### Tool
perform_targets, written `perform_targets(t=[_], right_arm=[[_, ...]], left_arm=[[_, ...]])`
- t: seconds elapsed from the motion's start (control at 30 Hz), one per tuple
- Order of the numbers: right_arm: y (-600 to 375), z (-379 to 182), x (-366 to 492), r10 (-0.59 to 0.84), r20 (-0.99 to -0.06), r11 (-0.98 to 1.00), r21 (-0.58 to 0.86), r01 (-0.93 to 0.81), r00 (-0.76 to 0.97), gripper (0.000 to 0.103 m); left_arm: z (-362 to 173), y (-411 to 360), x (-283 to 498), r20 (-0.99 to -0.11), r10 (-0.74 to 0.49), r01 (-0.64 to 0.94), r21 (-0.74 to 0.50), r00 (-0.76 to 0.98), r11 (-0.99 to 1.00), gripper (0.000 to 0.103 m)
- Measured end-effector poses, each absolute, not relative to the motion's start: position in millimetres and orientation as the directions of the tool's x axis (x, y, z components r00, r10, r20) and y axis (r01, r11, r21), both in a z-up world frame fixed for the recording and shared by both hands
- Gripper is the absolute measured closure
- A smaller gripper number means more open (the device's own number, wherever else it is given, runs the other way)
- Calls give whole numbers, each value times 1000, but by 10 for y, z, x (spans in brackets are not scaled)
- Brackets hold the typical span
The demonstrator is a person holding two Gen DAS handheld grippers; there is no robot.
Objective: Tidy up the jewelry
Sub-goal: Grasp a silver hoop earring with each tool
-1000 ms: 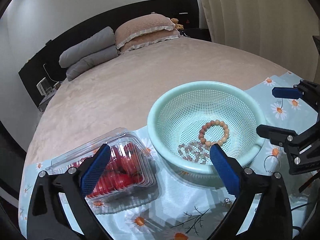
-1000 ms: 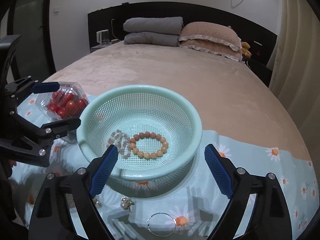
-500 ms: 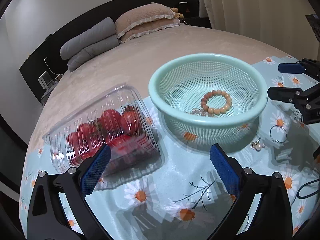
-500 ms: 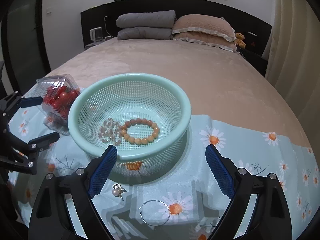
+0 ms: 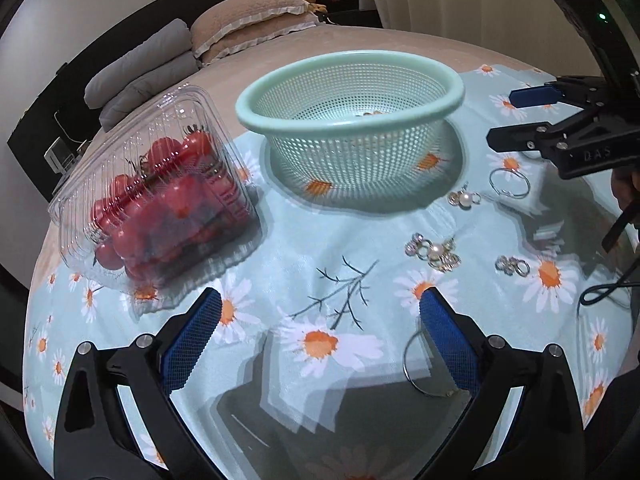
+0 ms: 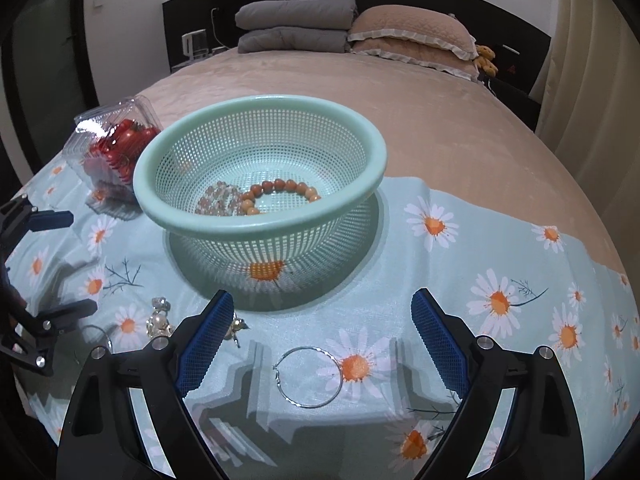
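A mint green perforated basket (image 5: 440, 100) (image 6: 160, 200) stands on a daisy-print cloth (image 5: 328, 340). It holds an orange bead bracelet (image 6: 288, 190) and a pale bead bracelet (image 6: 218, 202). Loose on the cloth lie pearl earrings (image 5: 464, 199) (image 5: 434, 252), a small ring cluster (image 5: 512, 266), and silver hoops (image 5: 510, 184) (image 5: 424, 364) (image 6: 308, 376). My left gripper (image 5: 320, 344) is open and empty above the cloth's front. My right gripper (image 6: 324, 340) is open and empty, low over one hoop.
A clear clamshell box of red tomatoes (image 5: 160, 196) (image 6: 116, 148) sits left of the basket. The cloth lies on a beige bed (image 6: 360, 80) with pillows (image 6: 412, 32) and folded grey blankets (image 6: 296, 24) at the headboard.
Both grippers have pulled back and dropped lower. The basket now looks farther and more side-on, and more loose jewelry on the cloth has come into view.
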State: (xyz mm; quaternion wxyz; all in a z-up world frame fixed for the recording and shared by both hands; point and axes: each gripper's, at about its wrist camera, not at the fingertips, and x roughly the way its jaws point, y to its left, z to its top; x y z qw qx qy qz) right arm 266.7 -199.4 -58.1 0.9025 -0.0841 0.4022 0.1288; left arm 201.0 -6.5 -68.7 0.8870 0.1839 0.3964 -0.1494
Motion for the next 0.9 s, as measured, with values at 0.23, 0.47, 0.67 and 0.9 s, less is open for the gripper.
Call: perform_targets(t=[0.23,0.47,0.67,0.9], right_arm=[[-2048,-850,2594,168,-786,955,-20,-296,595,17],[-2071,-1066,2534,175,-812,956,6,-292,557,16],[-2076,-1172,2475,188,-778,962,22,-272,599,10],[-2048,-1177,2437,169,-775,964,1,-266,609,13]], left_arm=[[-781,-128,1728,-775,-202,489,154,599,858,6],[-880,-189,1612,-767,-302,542,71,567,837,6],[-1045,-180,1678,-767,-311,512,27,561,858,6],[-1073,-188,1697,-753,-312,502,29,580,864,5]])
